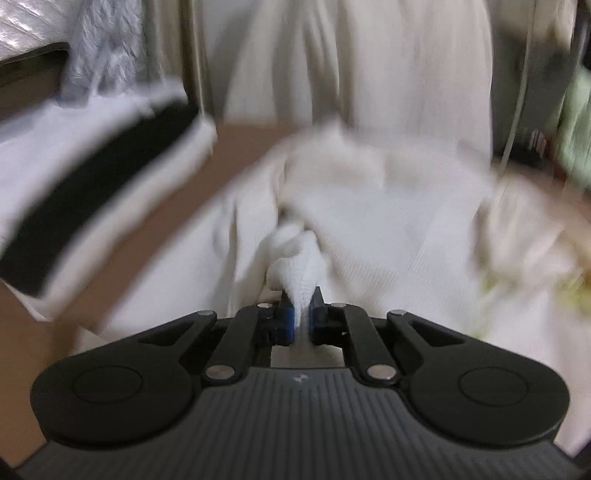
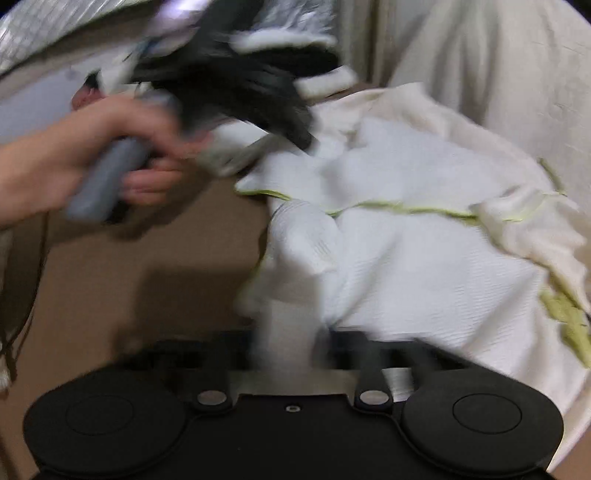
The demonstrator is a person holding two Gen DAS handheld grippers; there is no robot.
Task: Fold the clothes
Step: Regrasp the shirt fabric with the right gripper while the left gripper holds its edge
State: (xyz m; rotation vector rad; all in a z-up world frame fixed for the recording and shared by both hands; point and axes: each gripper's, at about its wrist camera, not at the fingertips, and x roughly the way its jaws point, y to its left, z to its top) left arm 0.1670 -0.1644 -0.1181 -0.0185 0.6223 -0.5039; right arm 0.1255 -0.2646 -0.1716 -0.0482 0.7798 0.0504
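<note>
A white ribbed garment point(image 1: 388, 221) with thin yellow-green trim lies rumpled on a brown table point(image 1: 166, 236). My left gripper point(image 1: 303, 310) is shut on a bunched fold of the white garment. In the right wrist view the same garment point(image 2: 406, 251) spreads to the right, and my right gripper point(image 2: 286, 347) is shut on a fold of its near edge; its fingers are blurred. The left gripper point(image 2: 295, 136), held in a bare hand point(image 2: 85, 155), meets the garment's far left edge.
A black and white folded garment point(image 1: 85, 199) lies on the table at the left. A person in cream clothing point(image 1: 362, 62) stands behind the table. Silvery quilted material point(image 2: 44, 33) lies at the far left. Bare brown table point(image 2: 147, 258) shows left of the garment.
</note>
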